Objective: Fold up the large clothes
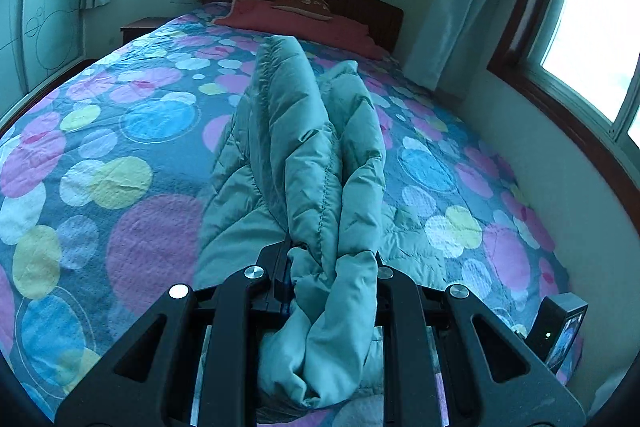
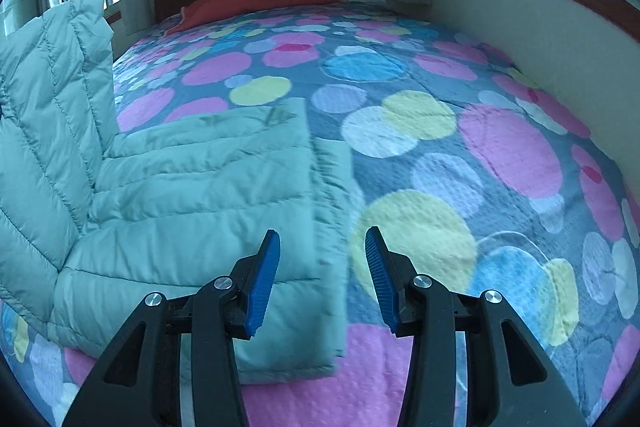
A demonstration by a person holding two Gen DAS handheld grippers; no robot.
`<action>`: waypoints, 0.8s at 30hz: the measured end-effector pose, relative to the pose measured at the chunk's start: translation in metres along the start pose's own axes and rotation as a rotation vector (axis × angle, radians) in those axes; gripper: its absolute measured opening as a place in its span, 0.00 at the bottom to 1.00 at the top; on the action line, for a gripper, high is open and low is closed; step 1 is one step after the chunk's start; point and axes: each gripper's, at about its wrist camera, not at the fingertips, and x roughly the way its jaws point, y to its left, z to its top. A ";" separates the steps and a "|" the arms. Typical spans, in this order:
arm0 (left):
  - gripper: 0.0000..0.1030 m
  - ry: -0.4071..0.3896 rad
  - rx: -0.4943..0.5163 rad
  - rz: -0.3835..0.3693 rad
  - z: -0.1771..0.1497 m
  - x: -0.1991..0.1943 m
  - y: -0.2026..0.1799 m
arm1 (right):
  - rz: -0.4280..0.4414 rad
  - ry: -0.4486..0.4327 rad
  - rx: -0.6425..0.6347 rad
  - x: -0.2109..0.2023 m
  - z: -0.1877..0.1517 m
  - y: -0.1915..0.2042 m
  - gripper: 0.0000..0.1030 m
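Note:
A pale teal quilted down jacket (image 1: 304, 155) lies on the bed. My left gripper (image 1: 332, 259) is shut on a bunched fold of it and holds that part lifted, so the fabric runs away from the jaws in a ridge. In the right wrist view the same jacket (image 2: 192, 195) lies partly flat on the left, with its lifted part (image 2: 52, 87) rising at the far left. My right gripper (image 2: 322, 239) hovers over the jacket's right edge, its blue pads (image 2: 264, 283) apart and nothing between them.
The bed carries a bedspread (image 2: 460, 147) with big coloured circles. A red pillow and blanket (image 1: 296, 19) lie by the dark headboard. A wall with a wood-framed window (image 1: 592, 39) runs along the right side. A small dark device (image 1: 560, 335) stands at the bed's near right edge.

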 end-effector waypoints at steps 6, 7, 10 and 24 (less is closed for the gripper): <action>0.18 0.102 0.105 0.016 -0.033 0.043 -0.054 | -0.066 0.059 0.076 0.012 -0.019 -0.051 0.44; 0.18 0.116 0.113 0.019 -0.039 0.049 -0.059 | -0.076 0.068 0.082 0.014 -0.022 -0.056 0.44; 0.18 0.151 0.128 0.031 -0.054 0.066 -0.071 | -0.102 0.088 0.094 0.018 -0.030 -0.069 0.44; 0.27 0.168 0.245 0.057 -0.089 0.095 -0.103 | -0.101 0.128 0.122 0.030 -0.042 -0.080 0.44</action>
